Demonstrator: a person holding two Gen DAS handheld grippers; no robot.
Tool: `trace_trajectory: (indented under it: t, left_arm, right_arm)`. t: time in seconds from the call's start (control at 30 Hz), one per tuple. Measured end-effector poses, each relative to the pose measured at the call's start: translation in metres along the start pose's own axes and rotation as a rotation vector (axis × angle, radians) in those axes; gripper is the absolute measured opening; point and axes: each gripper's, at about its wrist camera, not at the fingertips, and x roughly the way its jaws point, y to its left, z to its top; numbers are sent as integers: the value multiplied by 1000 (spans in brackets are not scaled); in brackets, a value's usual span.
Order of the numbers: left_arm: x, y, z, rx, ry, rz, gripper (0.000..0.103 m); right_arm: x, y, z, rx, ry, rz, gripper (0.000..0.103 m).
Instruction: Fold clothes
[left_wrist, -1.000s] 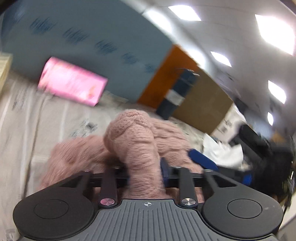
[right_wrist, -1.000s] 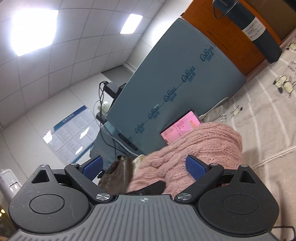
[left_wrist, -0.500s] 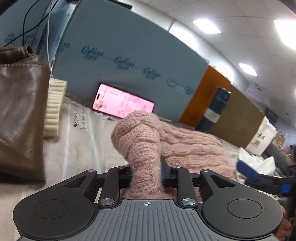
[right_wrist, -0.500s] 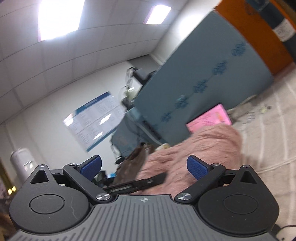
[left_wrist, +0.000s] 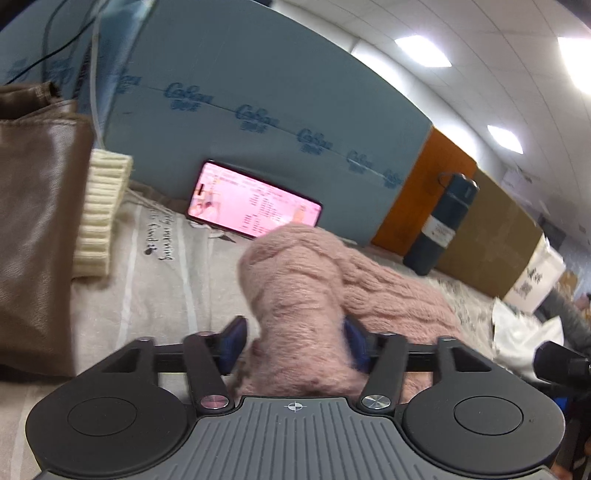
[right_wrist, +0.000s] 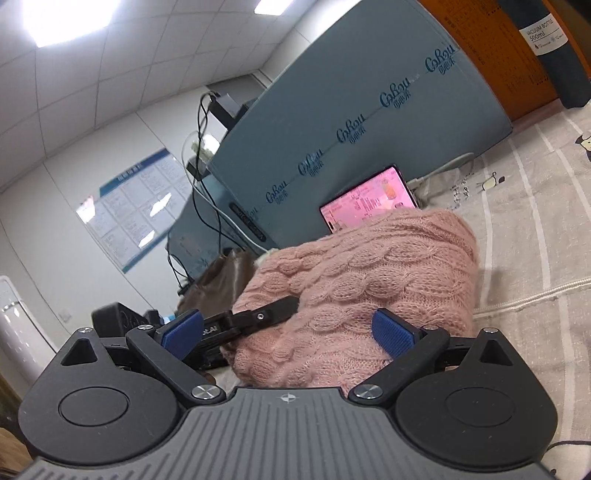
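Phone (left_wrist: 255, 208) behind sweater (right_wrist: 369, 280); jacket (left_wrist: 33, 221) seemingly beside.

The big blue-grey foam board (left_wrist: 258, 92) with the repeated logo is the anchor here. A phone (left_wrist: 254, 207) with a pink screen leans on its base, lit up. Left of the board sits a brown leather jacket (left_wrist: 33, 221) with a cream ribbed cuff (left_wrist: 98, 218). Right of it there's an orange panel (left_wrist: 421, 195), then a dark teal vacuum bottle (left_wrist: 439, 225) standing upright. A striped printed sheet (left_wrist: 162, 280) lies below the board, cables (right_wrist: 201, 122) run behind it.

Printed sheet (left_wrist: 166, 291) under pink sweater (left_wrist: 388, 291)
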Motion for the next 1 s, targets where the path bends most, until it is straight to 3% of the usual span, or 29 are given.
trace_trajectory:
  t: [0.1, 0.27, 0.33, 0.47, 0.57, 0.67, 0.83, 1.0]
  left_arm:
    - [-12, 9, 4, -100, -37, -3, 72]
    - [-41, 22, 7, -279, -71, 35, 87]
    - [-49, 26, 6, -373, -48, 35, 91]
    - [-49, 28, -2, -491, 79, -33, 96]
    - [-39, 23, -8, -521, 163, -52, 99]
    - [-24, 21, -11, -552, 174, -23, 99]
    - [-2, 21, -2, -604, 81, 14, 101]
    - [11, 7, 8, -462, 35, -6, 101]
  right_arm:
    - [-9, -1, 2, 14, -63, 26, 100]
    - [-21, -7, 6, 61, -170, -32, 100]
    - [-23, -11, 8, 83, -194, -82, 102]
    - [-19, -18, 10, 118, -190, -184, 103]
    - [-16, -24, 9, 141, -165, -252, 103]
    - [-10, -29, 9, 166, -113, -255, 103]
    - [-1, -32, 7, 184, -28, -216, 103]
    - [2, -30, 5, 171, 6, -215, 103]
